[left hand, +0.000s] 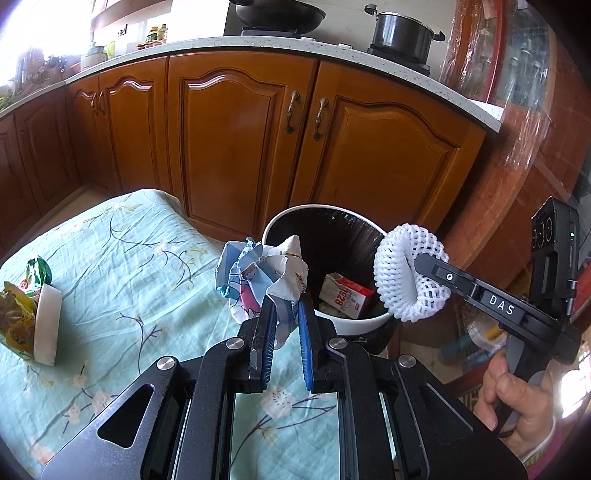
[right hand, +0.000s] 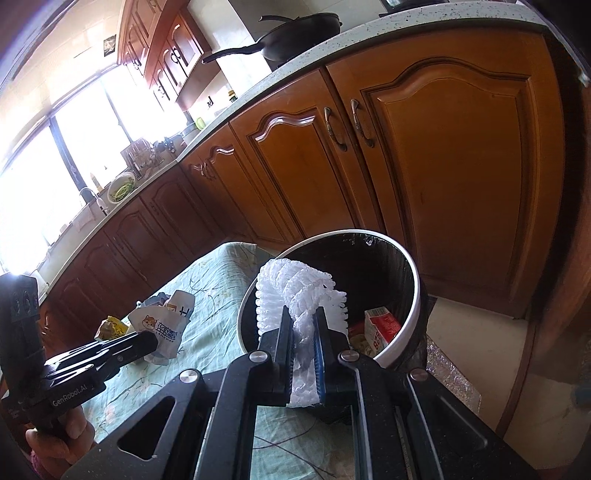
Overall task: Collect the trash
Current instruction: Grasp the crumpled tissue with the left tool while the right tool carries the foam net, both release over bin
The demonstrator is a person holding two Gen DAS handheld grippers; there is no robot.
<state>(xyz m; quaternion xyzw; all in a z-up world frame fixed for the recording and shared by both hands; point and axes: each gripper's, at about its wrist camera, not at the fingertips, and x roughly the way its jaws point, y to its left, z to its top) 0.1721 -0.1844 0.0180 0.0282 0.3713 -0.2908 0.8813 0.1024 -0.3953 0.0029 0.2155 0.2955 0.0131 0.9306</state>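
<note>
Right hand-held gripper (right hand: 303,325), jaws clamped on white foam fruit net (right hand: 295,291), net sticking up past tips, over near rim of trash bin (right hand: 412,295). Bin: white rim, black liner, w/ red-and-white carton (right hand: 382,328) inside. Bin sits on floor just beside bench (right hand: 210,295) w/ light-green floral cloth. At left, left hand-held gripper (right hand: 147,341) closed on crumpled cat-print wrapper (right hand: 162,325), above cloth; a hand (right hand: 55,432) on its handle. Yellow snack bag (right hand: 112,326) behind it on cloth. Bkgd: wooden cabinet doors (right hand: 424,155), speckled countertop, black wok (right hand: 295,35), bright window (right hand: 74,147).
</note>
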